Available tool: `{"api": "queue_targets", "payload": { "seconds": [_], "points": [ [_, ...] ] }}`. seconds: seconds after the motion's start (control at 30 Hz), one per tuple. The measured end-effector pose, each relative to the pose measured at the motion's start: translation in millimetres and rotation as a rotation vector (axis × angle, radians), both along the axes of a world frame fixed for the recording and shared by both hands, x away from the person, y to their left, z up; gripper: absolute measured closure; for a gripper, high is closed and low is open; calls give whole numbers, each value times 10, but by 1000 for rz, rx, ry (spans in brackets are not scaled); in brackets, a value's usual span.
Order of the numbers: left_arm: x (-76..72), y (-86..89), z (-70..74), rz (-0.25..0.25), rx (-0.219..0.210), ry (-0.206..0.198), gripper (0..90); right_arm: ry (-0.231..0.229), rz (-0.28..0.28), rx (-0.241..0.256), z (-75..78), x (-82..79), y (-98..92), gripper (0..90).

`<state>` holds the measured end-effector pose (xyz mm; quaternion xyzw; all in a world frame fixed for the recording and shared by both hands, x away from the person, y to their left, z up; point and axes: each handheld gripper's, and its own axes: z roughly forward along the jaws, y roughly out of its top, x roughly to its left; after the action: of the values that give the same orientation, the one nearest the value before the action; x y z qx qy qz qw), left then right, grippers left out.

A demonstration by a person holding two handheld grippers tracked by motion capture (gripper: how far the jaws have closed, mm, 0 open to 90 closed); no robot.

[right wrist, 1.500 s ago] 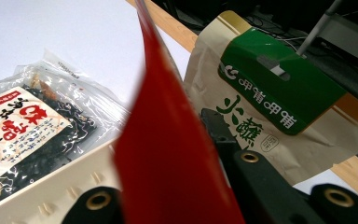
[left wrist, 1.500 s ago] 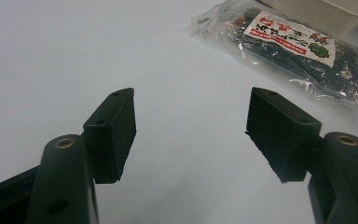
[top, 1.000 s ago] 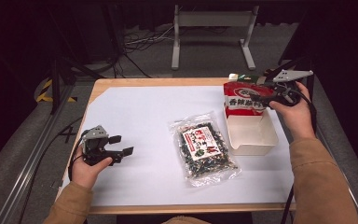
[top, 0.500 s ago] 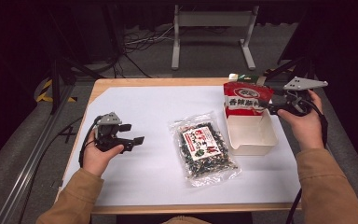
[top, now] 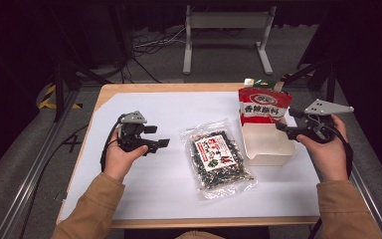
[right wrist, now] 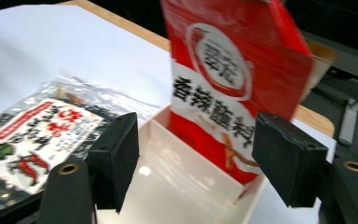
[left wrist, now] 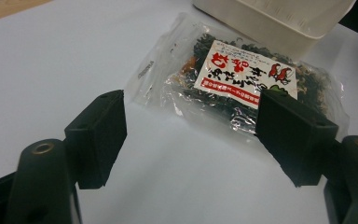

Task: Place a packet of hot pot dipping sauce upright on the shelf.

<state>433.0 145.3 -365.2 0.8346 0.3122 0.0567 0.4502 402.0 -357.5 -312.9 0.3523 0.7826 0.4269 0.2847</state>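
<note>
On the table, a white sheet is covering most of the top.
White bin: sitting at the sheet's right side, well apart from the left gripper.
Clear bag of dark dried food, red-and-white label: lying flat mid-sheet, just left of the bin.
Red pouch: standing upright in the bin's far end, leaning on its wall.
Left gripper: hovering left of the bag, jaws spread wide, holding nothing, pointing at the bag.
Right gripper: hovering at the bin's right edge, jaws spread wide, empty, facing the pouch.
</note>
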Motion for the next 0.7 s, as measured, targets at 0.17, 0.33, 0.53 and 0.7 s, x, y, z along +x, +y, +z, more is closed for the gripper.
{"api": "queue_targets", "payload": {
  "seconds": [0.17, 0.33, 0.53, 0.7],
  "points": [
    [73, -89, -1, 9, 26, -2, 251, 6, 49, 40, -36, -127, 161, 315],
    [102, -116, -29, 18, 62, -9, 244, 17, 84, 51, -94, -199, 279, 314],
    [149, -165, -85, 22, 75, 5, 231, 32, 102, 42, -106, -230, 346, 314],
    [203, -218, -142, 37, 87, 20, 223, 36, 115, 37, -104, -280, 408, 316]
  ]
}}
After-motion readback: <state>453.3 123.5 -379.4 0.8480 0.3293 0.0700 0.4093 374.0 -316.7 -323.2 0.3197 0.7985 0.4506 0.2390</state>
